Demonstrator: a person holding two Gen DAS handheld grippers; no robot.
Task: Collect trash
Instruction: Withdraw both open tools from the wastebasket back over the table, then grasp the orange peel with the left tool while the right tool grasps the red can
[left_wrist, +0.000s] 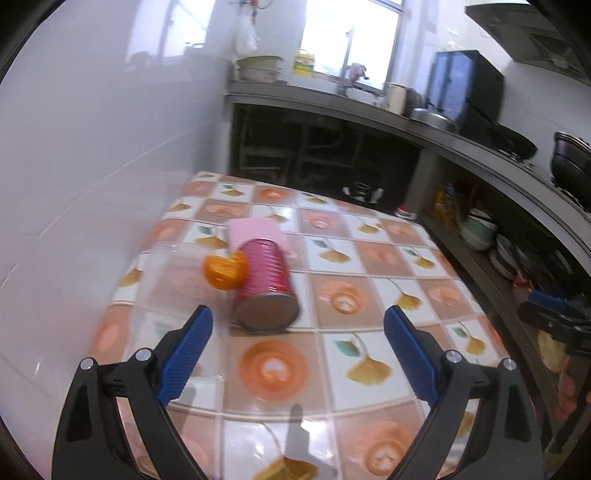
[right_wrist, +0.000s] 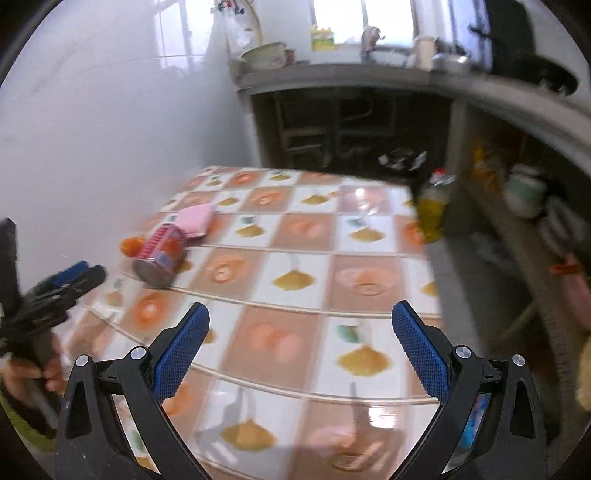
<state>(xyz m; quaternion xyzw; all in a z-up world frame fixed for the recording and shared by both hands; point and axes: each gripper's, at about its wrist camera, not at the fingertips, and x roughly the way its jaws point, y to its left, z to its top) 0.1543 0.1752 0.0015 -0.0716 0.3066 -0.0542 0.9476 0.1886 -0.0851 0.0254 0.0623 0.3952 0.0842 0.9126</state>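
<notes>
Both claws, left (left_wrist: 297, 325) and right (right_wrist: 300, 320), gape empty; orange piece (left_wrist: 224, 270) blurred, part-hidden behind tin (left_wrist: 266, 286).

Daylight from the window (left_wrist: 351, 40), blown out white. Glare patches on the glossy worktop (left_wrist: 369, 258); soft shadows of fingers near its front edge. Right wrist view heavily motion-blurred, left milder. Fisheye bending, black vignette at corners.
</notes>
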